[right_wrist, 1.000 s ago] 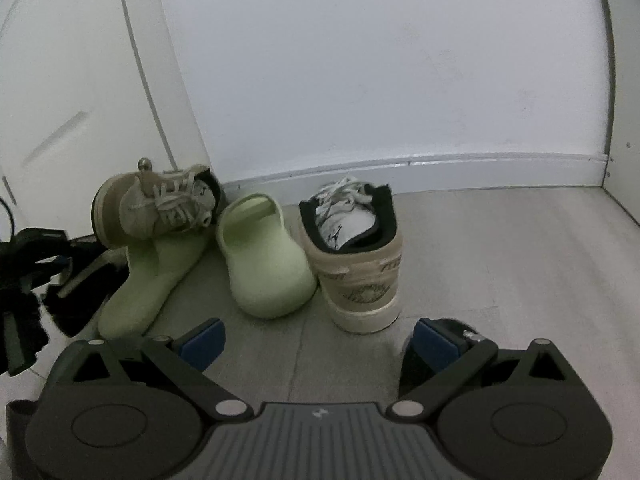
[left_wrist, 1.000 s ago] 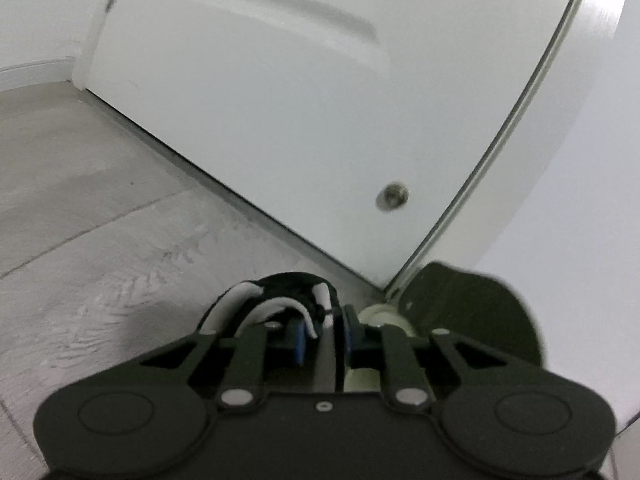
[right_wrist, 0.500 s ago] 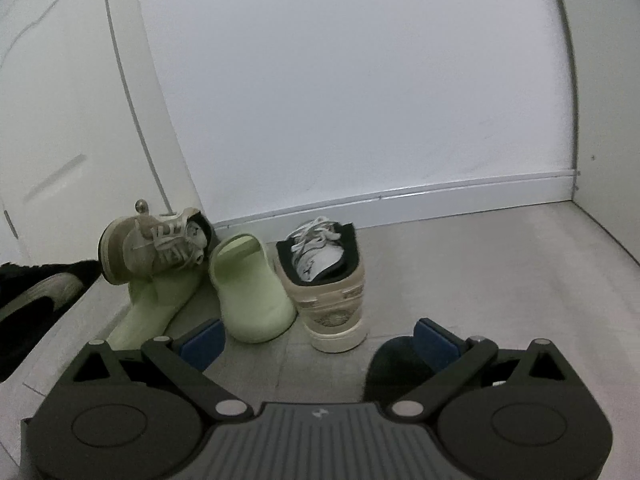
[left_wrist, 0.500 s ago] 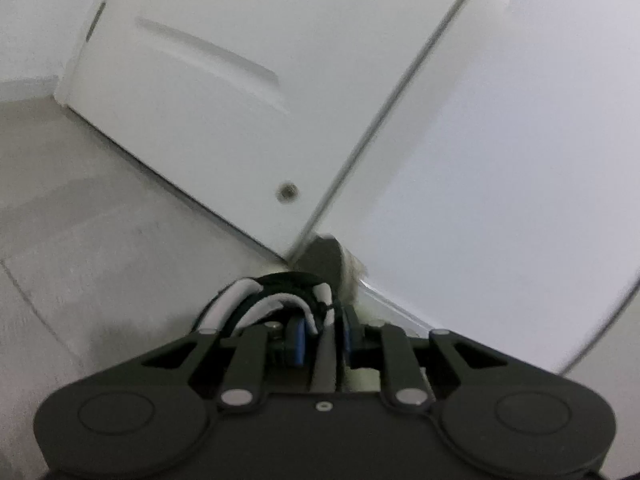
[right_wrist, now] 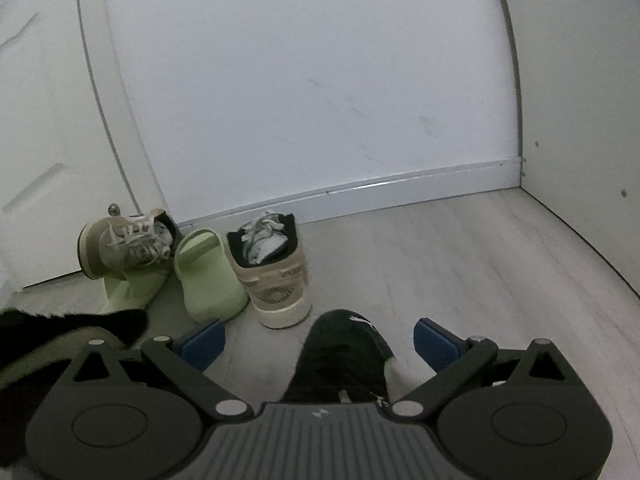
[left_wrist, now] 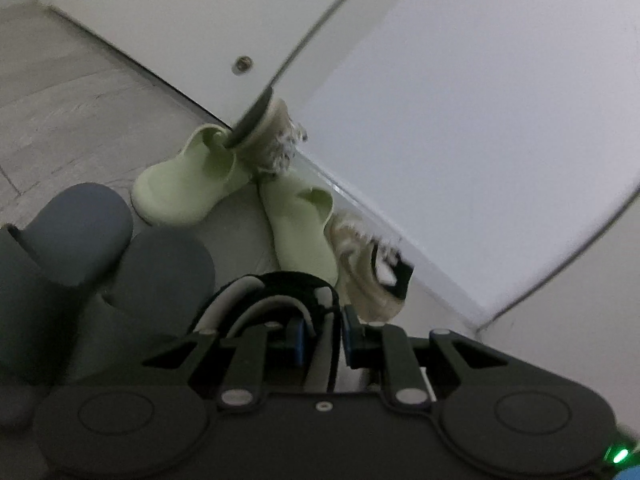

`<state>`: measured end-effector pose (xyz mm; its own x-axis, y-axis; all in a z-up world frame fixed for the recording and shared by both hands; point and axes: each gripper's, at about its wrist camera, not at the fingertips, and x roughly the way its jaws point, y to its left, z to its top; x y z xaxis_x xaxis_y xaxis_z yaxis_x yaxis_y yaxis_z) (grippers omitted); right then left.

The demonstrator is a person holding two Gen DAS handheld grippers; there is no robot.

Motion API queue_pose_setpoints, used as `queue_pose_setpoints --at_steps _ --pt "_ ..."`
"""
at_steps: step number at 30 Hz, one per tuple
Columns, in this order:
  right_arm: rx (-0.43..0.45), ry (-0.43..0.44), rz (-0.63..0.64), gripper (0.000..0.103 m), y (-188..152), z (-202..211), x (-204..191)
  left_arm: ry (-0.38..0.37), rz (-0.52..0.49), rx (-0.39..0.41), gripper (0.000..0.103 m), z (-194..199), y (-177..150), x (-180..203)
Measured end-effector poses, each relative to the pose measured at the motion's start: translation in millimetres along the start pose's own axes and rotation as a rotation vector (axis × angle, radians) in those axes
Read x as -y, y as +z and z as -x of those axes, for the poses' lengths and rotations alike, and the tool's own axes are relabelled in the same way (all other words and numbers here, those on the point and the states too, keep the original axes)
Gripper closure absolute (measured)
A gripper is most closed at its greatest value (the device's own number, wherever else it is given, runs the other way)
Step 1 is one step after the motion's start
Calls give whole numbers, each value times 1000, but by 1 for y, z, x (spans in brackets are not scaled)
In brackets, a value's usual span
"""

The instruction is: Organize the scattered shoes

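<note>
My left gripper (left_wrist: 326, 332) is shut on the collar of a black sneaker with white stripes (left_wrist: 276, 296), held above the floor. In the right wrist view this held black sneaker (right_wrist: 68, 328) shows at the left edge. My right gripper (right_wrist: 318, 342) is open, and a second black sneaker (right_wrist: 344, 356) lies on the floor between its blue pads (right_wrist: 200, 340), untouched. By the wall stand two green clogs (right_wrist: 208, 276) (right_wrist: 132, 284) and a beige sneaker (right_wrist: 276, 268). Another beige sneaker (right_wrist: 124, 244) lies tipped on the left clog.
Two grey slippers (left_wrist: 80, 220) sit side by side on the floor at the left of the left wrist view. A white door (left_wrist: 160, 20) with a round stopper (left_wrist: 243, 64) and a white wall (right_wrist: 300, 100) close the corner. Pale wood floor (right_wrist: 460, 260) stretches to the right.
The left view swung from the door to the shoe cluster, and the grey slippers came into view. The right gripper drew back, and a black sneaker now shows between its open fingers.
</note>
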<state>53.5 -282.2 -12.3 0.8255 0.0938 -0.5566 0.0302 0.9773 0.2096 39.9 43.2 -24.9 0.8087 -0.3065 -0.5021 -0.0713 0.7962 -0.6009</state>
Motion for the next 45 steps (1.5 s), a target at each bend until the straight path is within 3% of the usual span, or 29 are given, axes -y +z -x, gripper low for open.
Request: queue_pose_setpoints --at_steps 5,15,25,31,33,37,40,45 --pt "7 2 22 3 -1 0 -2 23 -15 -35 85 -14 -18 -1" --pt "-25 17 17 3 -9 -11 -2 -17 -72 -129 86 -43 -58 13" --pt "-62 12 31 3 -18 -8 3 -46 -230 -148 86 -50 -70 25" --pt "-137 56 107 3 -41 1 -8 -44 -304 -168 73 -46 -73 28" --pt "-159 41 148 3 -50 3 -14 -29 -303 -177 72 -46 -73 25" --pt "-182 -61 352 4 -75 4 -32 -12 -294 -205 72 -47 -74 17" --pt "-200 -107 430 10 -85 4 -34 -10 -303 -219 72 -48 -74 14" --pt "-200 -159 354 10 -83 12 -6 -13 -305 -232 71 -49 -74 12"
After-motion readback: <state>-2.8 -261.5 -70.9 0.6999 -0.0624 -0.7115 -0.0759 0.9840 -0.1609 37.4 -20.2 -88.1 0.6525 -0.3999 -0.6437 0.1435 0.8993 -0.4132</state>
